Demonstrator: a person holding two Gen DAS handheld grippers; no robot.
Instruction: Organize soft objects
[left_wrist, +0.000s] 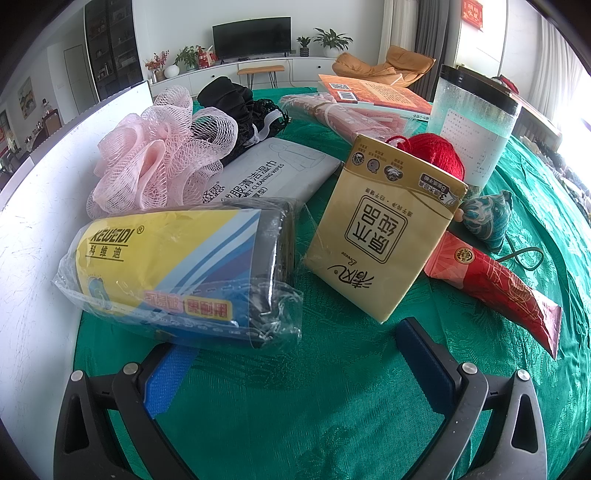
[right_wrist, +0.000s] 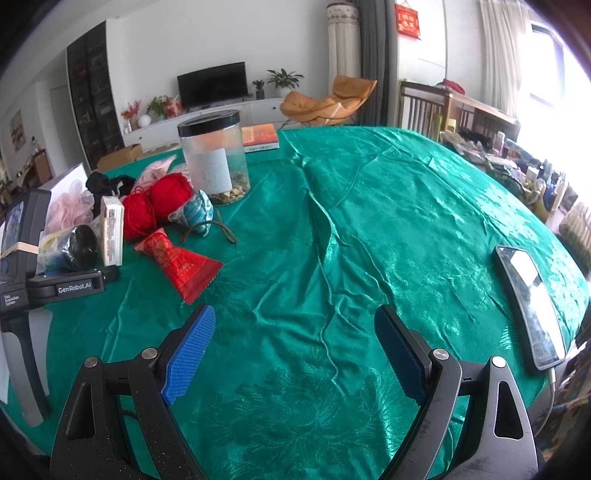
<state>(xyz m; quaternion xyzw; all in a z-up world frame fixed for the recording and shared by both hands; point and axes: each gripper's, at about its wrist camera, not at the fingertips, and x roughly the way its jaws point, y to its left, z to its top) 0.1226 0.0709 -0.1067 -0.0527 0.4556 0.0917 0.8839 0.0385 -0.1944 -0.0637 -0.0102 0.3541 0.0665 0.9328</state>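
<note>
In the left wrist view a pink mesh bath pouf (left_wrist: 162, 155), a black lace cloth (left_wrist: 240, 103), a grey wet-wipes pack (left_wrist: 273, 173), a bagged yellow-blue roll (left_wrist: 177, 269), a tan tissue pack (left_wrist: 384, 229) standing upright, red yarn (left_wrist: 439, 151), a teal fabric pouch (left_wrist: 487, 218) and a red packet (left_wrist: 495, 280) lie on the green cloth (left_wrist: 332, 387). My left gripper (left_wrist: 295, 354) is open just before the roll and the tissue pack. My right gripper (right_wrist: 295, 347) is open over bare cloth; red yarn (right_wrist: 159, 206) and the red packet (right_wrist: 181, 262) are far left of it.
A clear jar with a black lid (right_wrist: 214, 162) and an orange book (right_wrist: 260, 136) stand at the back. A phone (right_wrist: 528, 295) lies near the right edge. A white board (left_wrist: 33, 236) borders the cloth on the left. The left gripper's body (right_wrist: 26, 258) shows at left.
</note>
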